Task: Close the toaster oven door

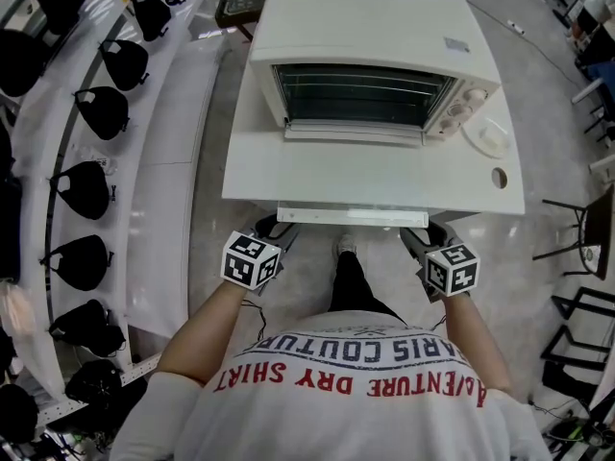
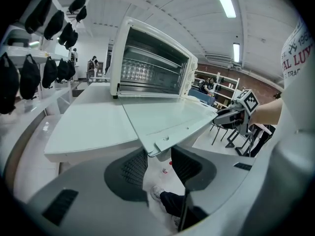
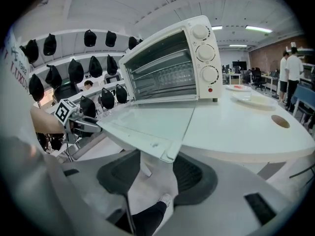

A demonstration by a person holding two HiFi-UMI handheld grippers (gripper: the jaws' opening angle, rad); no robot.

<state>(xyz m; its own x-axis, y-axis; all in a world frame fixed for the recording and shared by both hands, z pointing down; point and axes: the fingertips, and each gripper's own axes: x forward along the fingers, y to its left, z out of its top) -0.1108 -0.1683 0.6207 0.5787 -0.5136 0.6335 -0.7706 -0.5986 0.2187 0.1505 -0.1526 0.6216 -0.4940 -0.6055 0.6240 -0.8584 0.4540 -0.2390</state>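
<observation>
Brightly and evenly lit from overhead by ceiling strip lights [image 2: 224, 0], burnt out to pure white at 1 o'clock in the left gripper view. Washed nearly featureless across the white toaster oven [image 1: 370, 27] top and worktop [image 1: 288, 173]. Only softly shadowed beneath the worktop's 6 o'clock edge. Heavily fisheye-bent in both gripper views, blackened at the corners, soft and unfocused along the near foreground.

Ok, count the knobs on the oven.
3, in a column on the right front panel of the oven: top knob, middle knob, bottom knob. None seem hidden.
</observation>
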